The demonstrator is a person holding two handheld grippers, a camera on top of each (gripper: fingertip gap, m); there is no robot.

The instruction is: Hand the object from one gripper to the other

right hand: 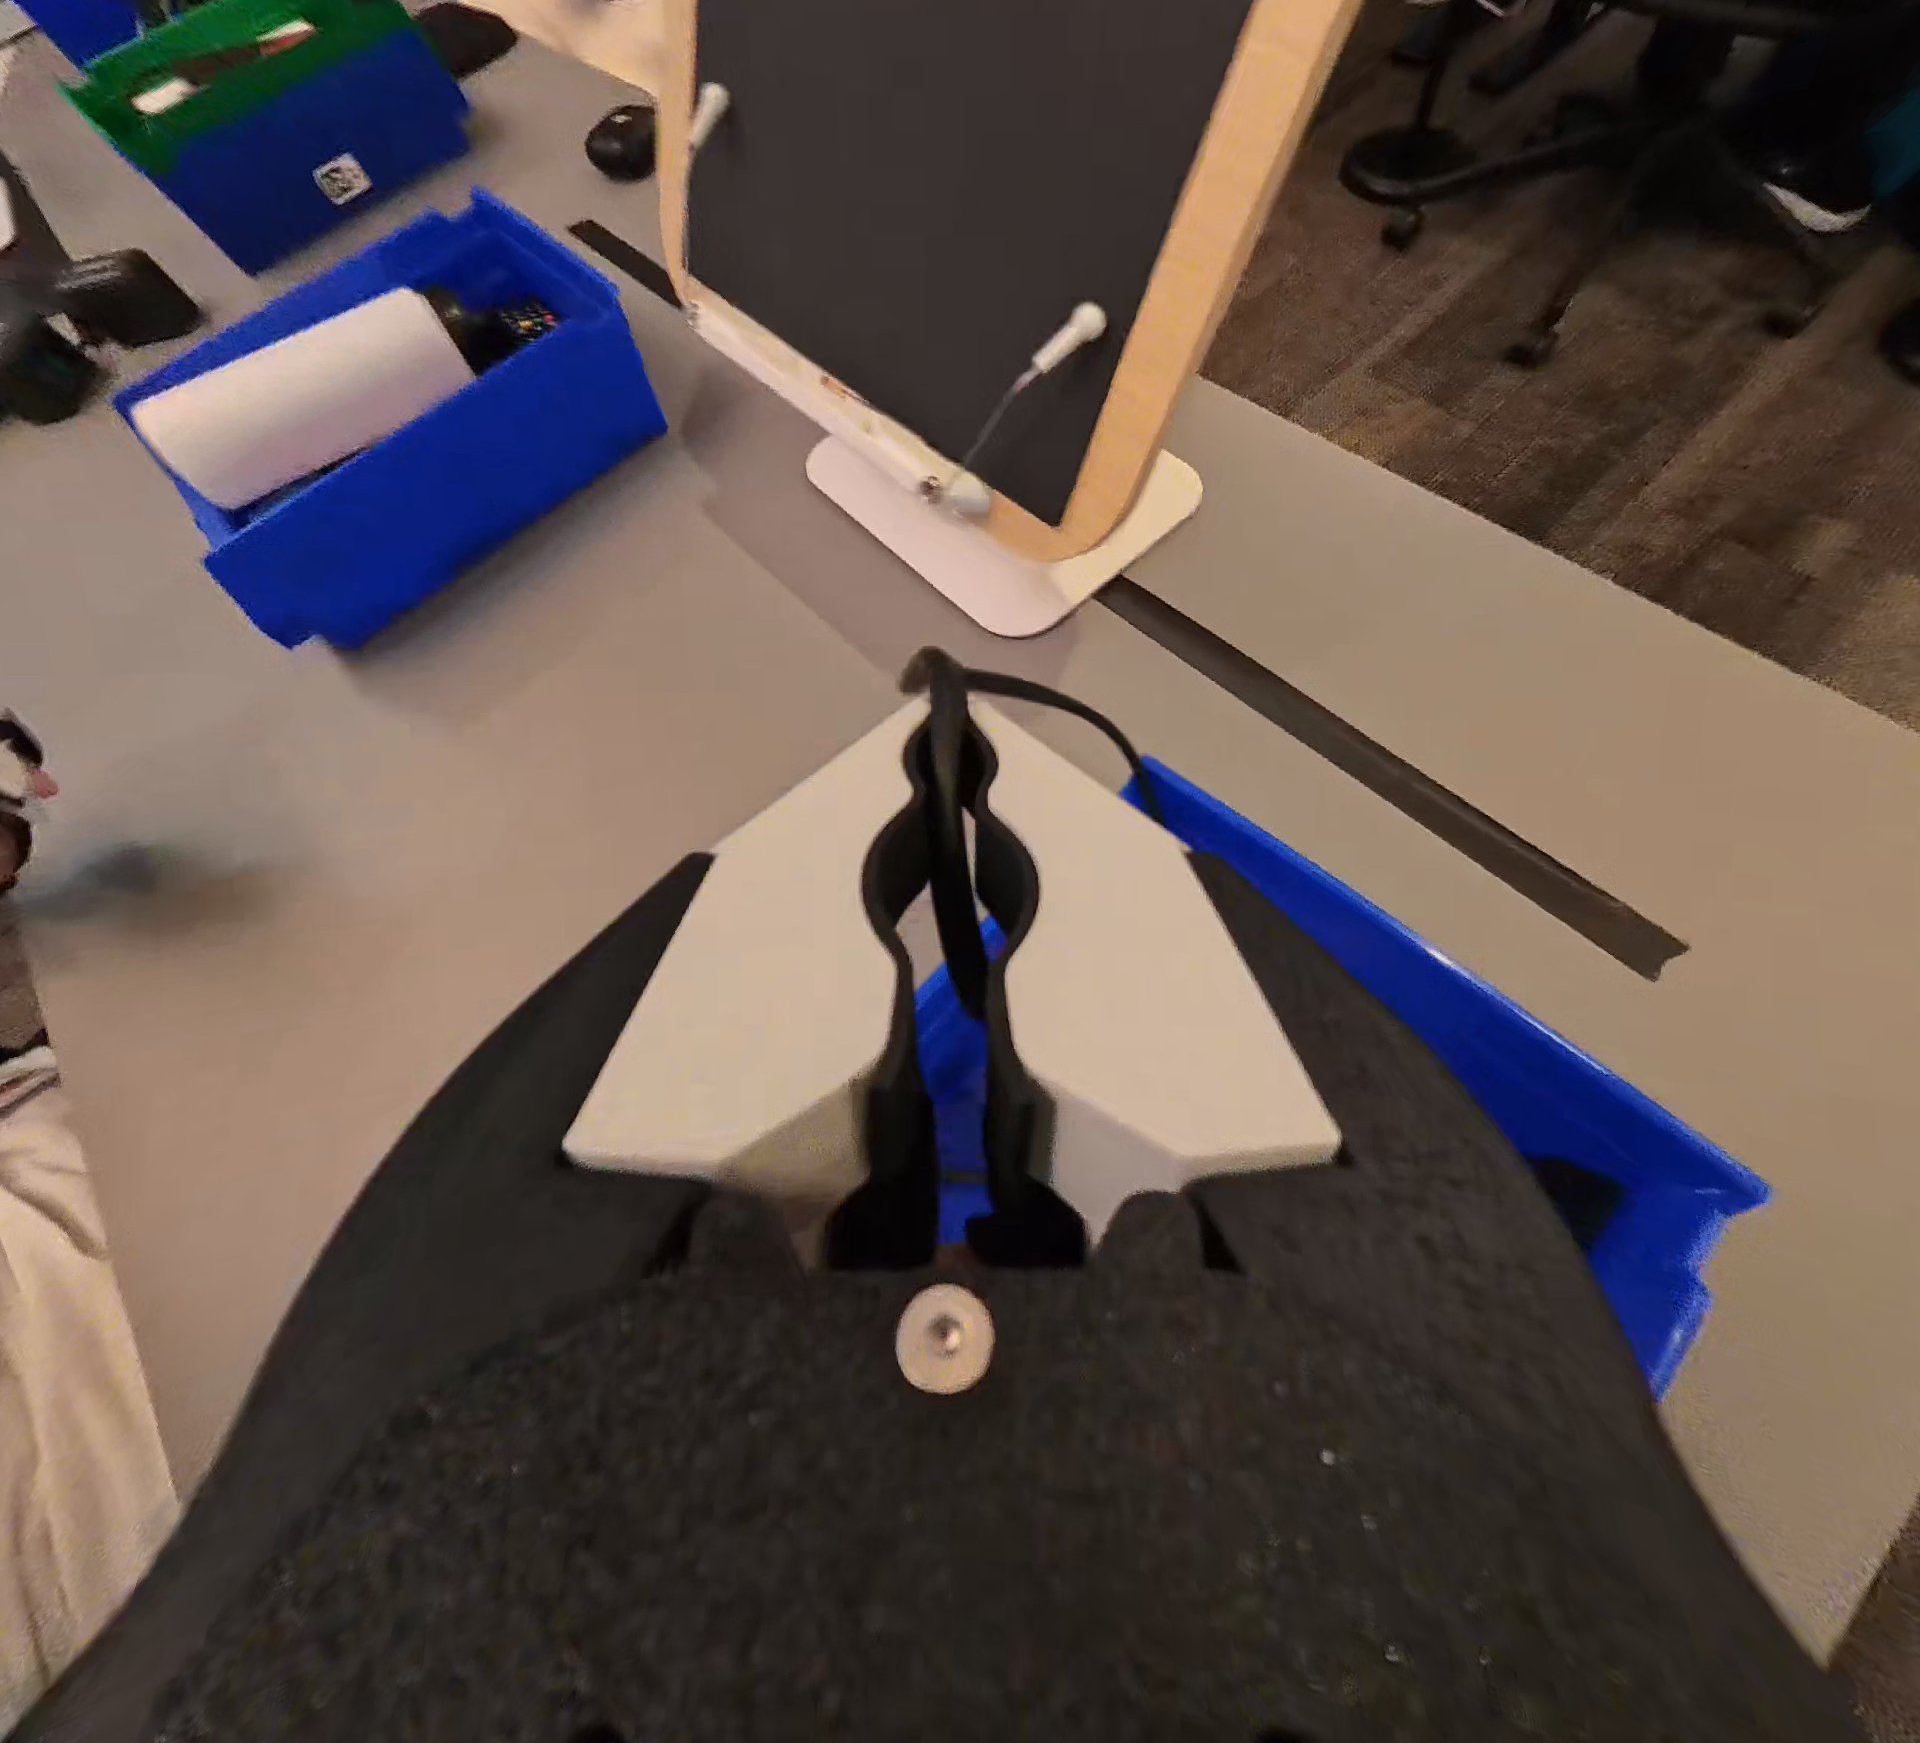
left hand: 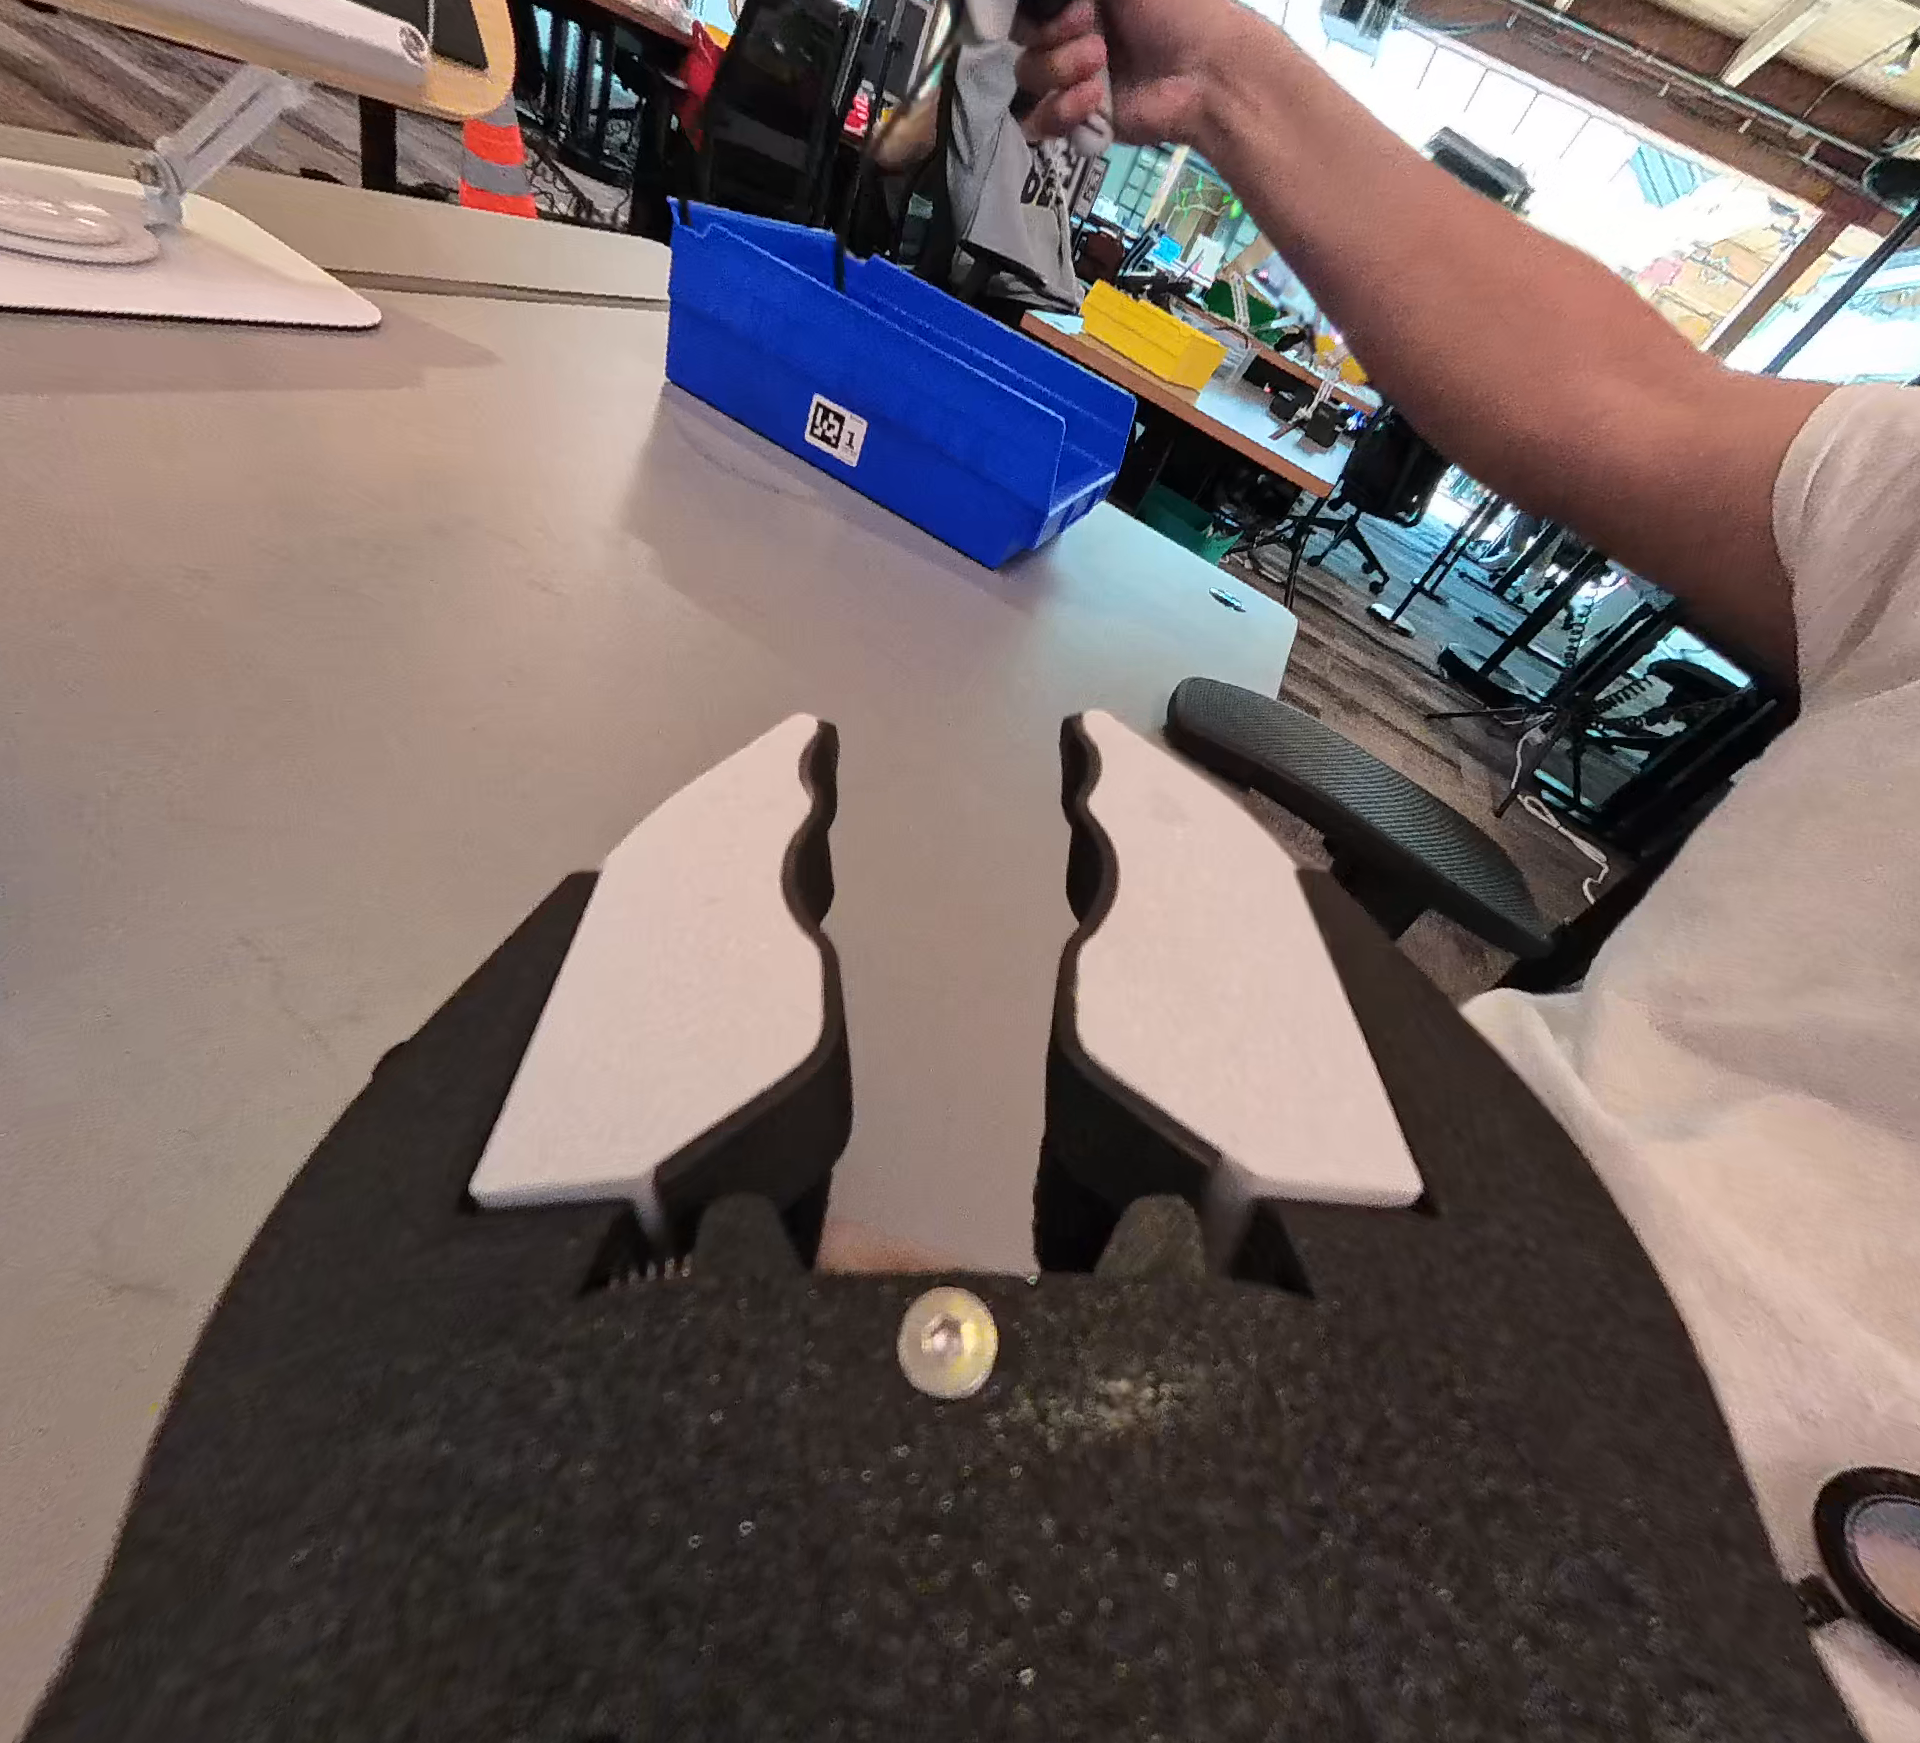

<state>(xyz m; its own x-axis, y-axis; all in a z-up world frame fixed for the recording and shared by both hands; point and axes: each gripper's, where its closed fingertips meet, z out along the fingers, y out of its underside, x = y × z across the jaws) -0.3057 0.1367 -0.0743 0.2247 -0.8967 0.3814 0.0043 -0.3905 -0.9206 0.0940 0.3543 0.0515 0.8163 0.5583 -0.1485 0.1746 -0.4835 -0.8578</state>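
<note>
Between the right gripper's [right hand: 948, 737] closed fingers hangs a thin black cord [right hand: 951, 872], lifted above the blue bin [right hand: 1455, 1039] directly beneath. Well below and apart, the left gripper [left hand: 945, 758] waits over the desk [left hand: 364, 602], fingers spread and empty. Pickup looks done; the handover itself remains.

Left tongs [left hand: 948, 758]: pale grey fingers [left hand: 686, 966] with wavy black inner pads, on a black speckled body with one silver screw [left hand: 947, 1342] at six o'clock. Right tongs [right hand: 948, 737] looked identical, screw [right hand: 943, 1336] included. The person wore a white short sleeve [left hand: 1849, 530].
</note>
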